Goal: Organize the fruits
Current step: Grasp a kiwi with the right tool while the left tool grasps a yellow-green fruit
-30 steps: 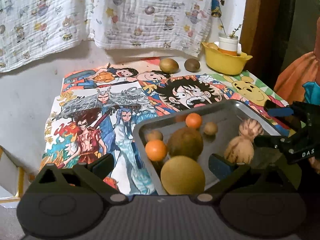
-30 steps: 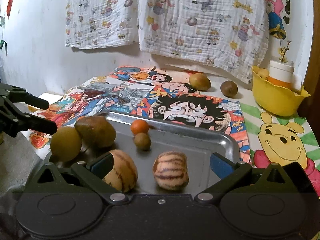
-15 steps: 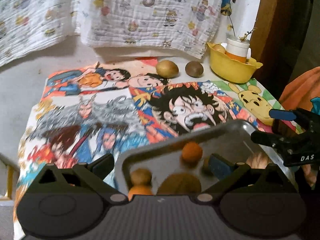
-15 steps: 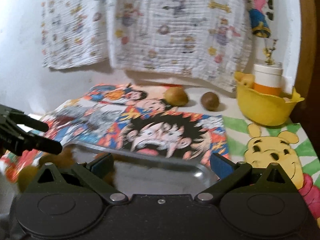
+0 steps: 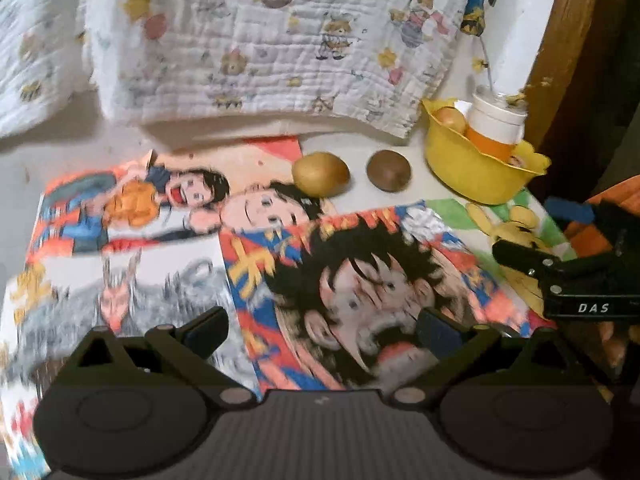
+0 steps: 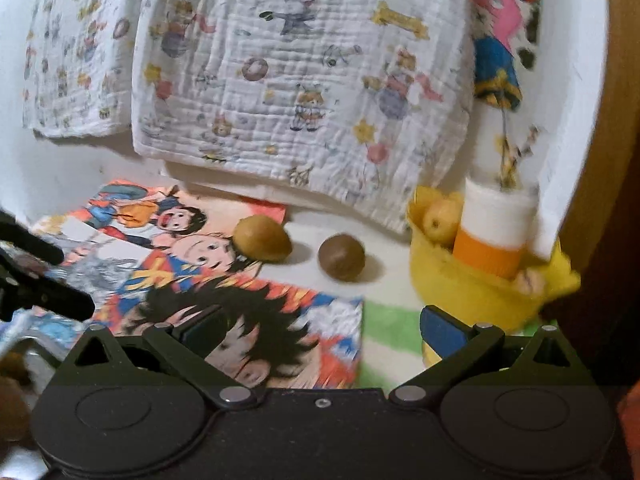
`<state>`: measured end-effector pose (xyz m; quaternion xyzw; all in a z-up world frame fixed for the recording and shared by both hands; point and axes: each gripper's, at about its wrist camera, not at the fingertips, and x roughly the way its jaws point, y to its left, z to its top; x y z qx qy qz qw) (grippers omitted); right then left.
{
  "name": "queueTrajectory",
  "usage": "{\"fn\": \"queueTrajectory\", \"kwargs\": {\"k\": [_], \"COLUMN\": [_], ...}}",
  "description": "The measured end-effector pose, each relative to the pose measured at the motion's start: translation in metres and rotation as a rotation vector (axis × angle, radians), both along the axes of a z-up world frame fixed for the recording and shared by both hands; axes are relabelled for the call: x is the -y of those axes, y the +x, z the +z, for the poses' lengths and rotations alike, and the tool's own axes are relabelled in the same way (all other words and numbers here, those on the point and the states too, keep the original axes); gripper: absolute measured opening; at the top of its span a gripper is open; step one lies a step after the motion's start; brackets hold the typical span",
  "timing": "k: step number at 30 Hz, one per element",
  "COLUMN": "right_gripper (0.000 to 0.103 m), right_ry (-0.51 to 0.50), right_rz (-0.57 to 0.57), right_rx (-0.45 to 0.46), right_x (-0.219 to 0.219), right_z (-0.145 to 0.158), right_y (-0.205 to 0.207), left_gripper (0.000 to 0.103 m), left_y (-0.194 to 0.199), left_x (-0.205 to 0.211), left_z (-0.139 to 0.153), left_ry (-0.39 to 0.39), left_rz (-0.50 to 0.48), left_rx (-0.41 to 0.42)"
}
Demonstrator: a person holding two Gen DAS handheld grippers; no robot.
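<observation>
A yellow-green fruit (image 5: 320,173) and a brown fruit (image 5: 388,170) lie at the back of the table, also in the right wrist view as the yellow-green fruit (image 6: 262,239) and the brown fruit (image 6: 341,257). A yellow bowl (image 5: 472,172) (image 6: 468,288) at the back right holds a small yellow fruit (image 6: 440,220) and a white-and-orange jar (image 6: 494,228). My left gripper (image 5: 320,330) is open and empty above the cartoon mat. My right gripper (image 6: 320,328) is open and empty; it shows in the left wrist view (image 5: 560,248). A corner of the metal tray (image 6: 28,344) shows at lower left.
A cartoon-print mat (image 5: 248,256) covers the table. A printed white cloth (image 6: 296,80) hangs on the wall behind. A wooden post (image 5: 560,40) stands at the right. The left gripper shows at the left edge of the right wrist view (image 6: 36,280).
Both grippers have moved forward over the tray toward the back of the table. The tray and its fruits have dropped out of view; the two loose fruits and the bowl look nearer.
</observation>
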<state>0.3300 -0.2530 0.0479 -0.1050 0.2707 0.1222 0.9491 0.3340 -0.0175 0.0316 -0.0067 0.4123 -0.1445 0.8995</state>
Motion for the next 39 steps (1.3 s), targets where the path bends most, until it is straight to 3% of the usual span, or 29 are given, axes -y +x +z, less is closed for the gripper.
{"fn": "queueTrajectory", "kwargs": {"k": [6, 8, 15, 23, 29, 35, 39], "right_gripper": [0.102, 0.097, 0.092, 0.087, 0.082, 0.072, 0.07], "right_ry": [-0.115, -0.15, -0.222, -0.227, -0.3, -0.361, -0.395], "right_rz": [0.09, 0.109, 0.097, 0.095, 0.124, 0.121, 0.124], "right_rx": [0.052, 0.052, 0.026, 0.011, 0.037, 0.024, 0.012], "right_x": [-0.011, -0.017, -0.026, -0.027, -0.044, -0.052, -0.054], "right_z": [-0.019, -0.027, -0.052, -0.074, -0.091, -0.093, -0.093], "right_y": [0.052, 0.068, 0.11, 0.134, 0.138, 0.149, 0.161], "left_gripper": [0.102, 0.102, 0.102, 0.102, 0.101, 0.095, 0.091], "left_y": [0.064, 0.086, 0.142, 0.175, 0.184, 0.193, 0.201], "left_x": [0.009, 0.011, 0.02, 0.034, 0.031, 0.03, 0.036], "left_z": [-0.017, -0.026, -0.048, -0.056, -0.067, -0.073, -0.075], "left_ry": [0.026, 0.025, 0.014, -0.067, -0.091, -0.135, -0.15], "left_rz": [0.001, 0.001, -0.002, -0.055, -0.065, -0.079, -0.089], "left_rx": [0.031, 0.034, 0.067, 0.067, 0.037, 0.011, 0.016]}}
